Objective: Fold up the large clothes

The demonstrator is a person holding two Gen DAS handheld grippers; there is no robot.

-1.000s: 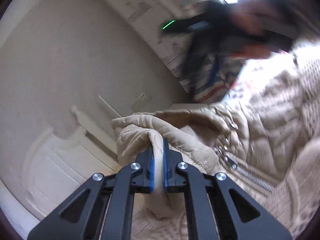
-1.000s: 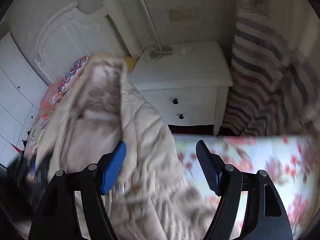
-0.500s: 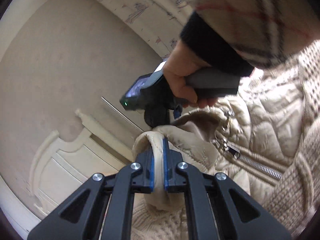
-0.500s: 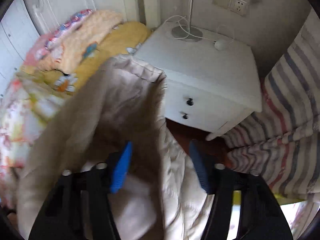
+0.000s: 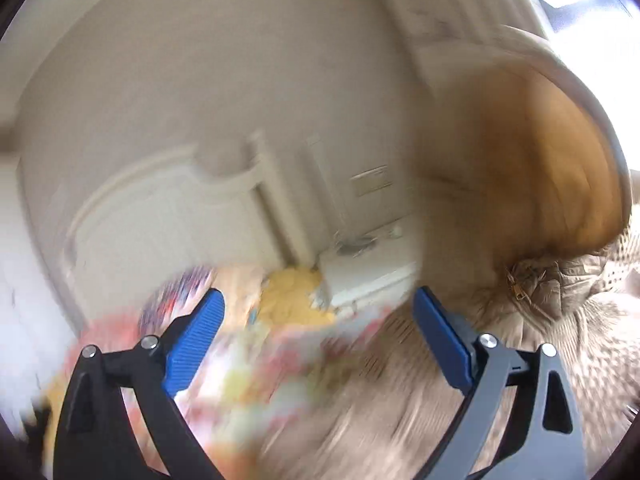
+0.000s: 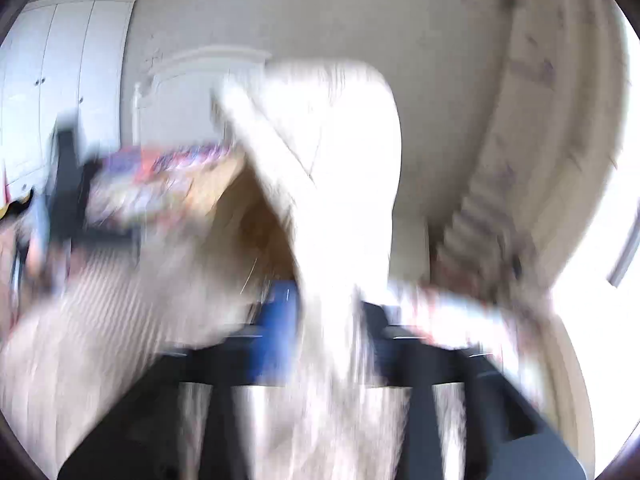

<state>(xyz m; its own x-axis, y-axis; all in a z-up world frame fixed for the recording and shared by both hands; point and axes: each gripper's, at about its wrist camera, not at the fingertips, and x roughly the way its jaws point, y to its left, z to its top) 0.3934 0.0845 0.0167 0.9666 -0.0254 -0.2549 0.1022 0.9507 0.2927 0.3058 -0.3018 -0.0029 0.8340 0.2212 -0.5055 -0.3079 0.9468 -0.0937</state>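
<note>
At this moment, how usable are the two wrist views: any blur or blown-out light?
Left wrist view: motion smear over the bedding, but the left gripper is sharp, opening, with nothing between its pads; window glare top right. Right wrist view: heavily smeared, the beige jacket blown out white, the right gripper barely readable.

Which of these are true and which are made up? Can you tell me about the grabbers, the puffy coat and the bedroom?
1. The left gripper has nothing between its blue pads. True; its jaws are opening.
2. The quilted jacket is bright green. False; it is beige.
3. Jacket fabric hangs between the right gripper's fingers. True.
4. The nightstand is black. False; it is white.
5. A white headboard stands behind the bed. True.
</note>
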